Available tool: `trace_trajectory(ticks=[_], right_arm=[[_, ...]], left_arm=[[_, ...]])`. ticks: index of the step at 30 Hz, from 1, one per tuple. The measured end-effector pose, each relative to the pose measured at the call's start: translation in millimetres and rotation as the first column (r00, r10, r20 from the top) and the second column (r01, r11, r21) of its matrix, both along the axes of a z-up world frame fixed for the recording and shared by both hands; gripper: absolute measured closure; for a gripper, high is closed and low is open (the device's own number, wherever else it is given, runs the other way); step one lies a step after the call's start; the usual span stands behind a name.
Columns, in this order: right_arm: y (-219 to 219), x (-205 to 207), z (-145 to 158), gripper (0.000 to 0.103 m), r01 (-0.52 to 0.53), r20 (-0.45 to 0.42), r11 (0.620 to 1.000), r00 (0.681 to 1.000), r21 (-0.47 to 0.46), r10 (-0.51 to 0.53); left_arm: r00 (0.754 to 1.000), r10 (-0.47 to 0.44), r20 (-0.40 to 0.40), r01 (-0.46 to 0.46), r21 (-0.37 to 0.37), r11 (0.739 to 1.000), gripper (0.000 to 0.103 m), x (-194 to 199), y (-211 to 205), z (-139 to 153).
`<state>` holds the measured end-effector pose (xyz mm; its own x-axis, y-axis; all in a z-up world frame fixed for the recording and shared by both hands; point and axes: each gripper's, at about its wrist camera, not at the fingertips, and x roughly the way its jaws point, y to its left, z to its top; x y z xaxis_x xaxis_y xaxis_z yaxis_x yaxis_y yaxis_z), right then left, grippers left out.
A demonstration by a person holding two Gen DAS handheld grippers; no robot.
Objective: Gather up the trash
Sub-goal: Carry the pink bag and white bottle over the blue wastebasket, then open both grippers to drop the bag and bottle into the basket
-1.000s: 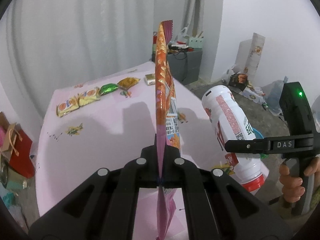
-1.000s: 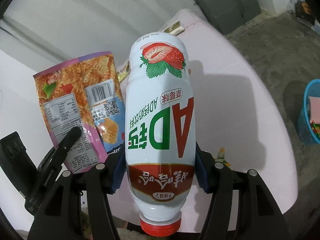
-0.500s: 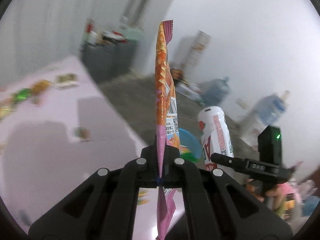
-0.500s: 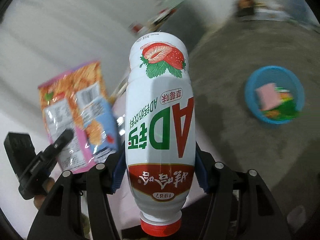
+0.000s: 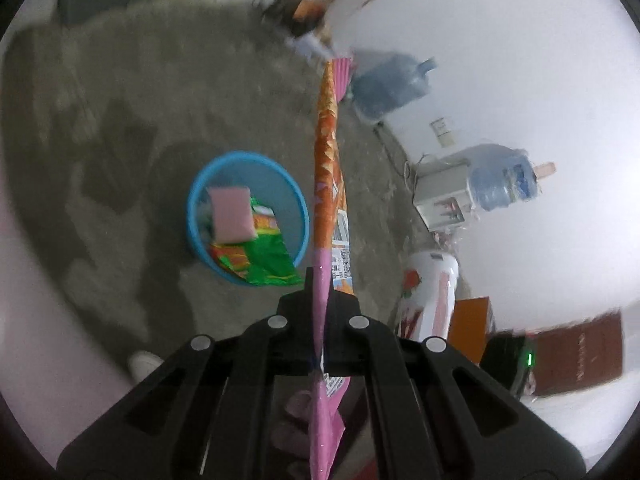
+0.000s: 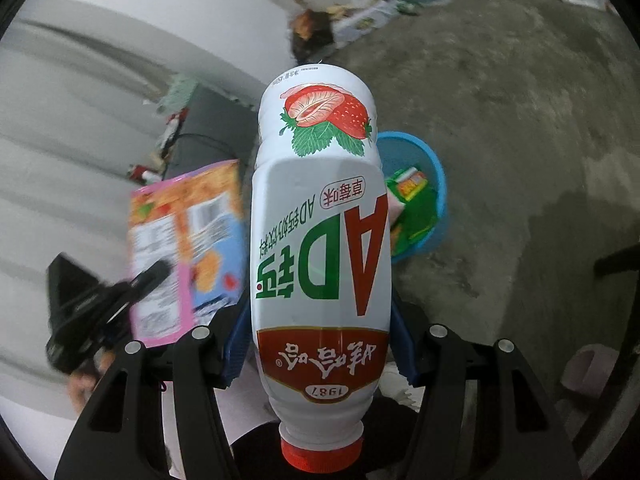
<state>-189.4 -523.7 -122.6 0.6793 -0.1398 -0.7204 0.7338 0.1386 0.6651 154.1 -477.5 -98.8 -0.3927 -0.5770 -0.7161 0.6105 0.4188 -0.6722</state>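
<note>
My left gripper (image 5: 320,300) is shut on a flat orange-and-pink snack bag (image 5: 326,160), held edge-on and upright. A white strawberry-milk bottle (image 6: 320,240) with a red cap sits between the blue pads of my right gripper (image 6: 320,320), bottom pointing away, cap towards the camera. A blue round bin (image 5: 298,216) stands on the concrete floor below and left of the bag; it holds a pink packet and a green wrapper. In the right wrist view the bin (image 6: 434,172) shows just behind the bottle, and the snack bag (image 6: 180,240) with the left gripper is at left.
Blue water jugs (image 5: 390,84) and a white dispenser (image 5: 440,196) stand along the white wall at right. Boxes and clutter (image 6: 344,20) lie on the floor at the far side. A dark cabinet (image 6: 208,132) stands by the curtain. A shoe (image 5: 144,364) shows near the pink table edge.
Both grippers swung away from the pink table and tilted down towards the floor. The blue bin is now close below them. Both grips are unchanged.
</note>
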Motion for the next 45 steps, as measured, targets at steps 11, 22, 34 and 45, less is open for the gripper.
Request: trace_trajectory(ticks=[11, 22, 34, 45], right_arm=[[-50, 4, -56, 0.045, 0.060, -0.075, 0.996, 0.996, 0.070, -0.055], [-83, 50, -87, 0.045, -0.047, -0.151, 0.997, 0.987, 0.063, 0.056], [-151, 186, -199, 0.034, -0.186, -0.385, 0.959, 0.886, 0.215, 0.258], [-106, 106, -111, 0.034, -0.100, -0.327, 0.995, 0.940, 0.016, 0.099]], left_arm=[[1.000, -0.002, 0.019, -0.001, 0.172, 0.985, 0.071, -7, -94, -139], [0.986, 0.075, 0.149, -0.104, 0.202, 0.974, 0.043, 23, -97, -106], [0.892, -0.015, 0.452, 0.006, 0.023, 1.000, 0.022, 17, 52, 77], [0.842, 0.167, 0.513, -0.167, -0.046, 0.985, 0.020, 7, 190, 109]])
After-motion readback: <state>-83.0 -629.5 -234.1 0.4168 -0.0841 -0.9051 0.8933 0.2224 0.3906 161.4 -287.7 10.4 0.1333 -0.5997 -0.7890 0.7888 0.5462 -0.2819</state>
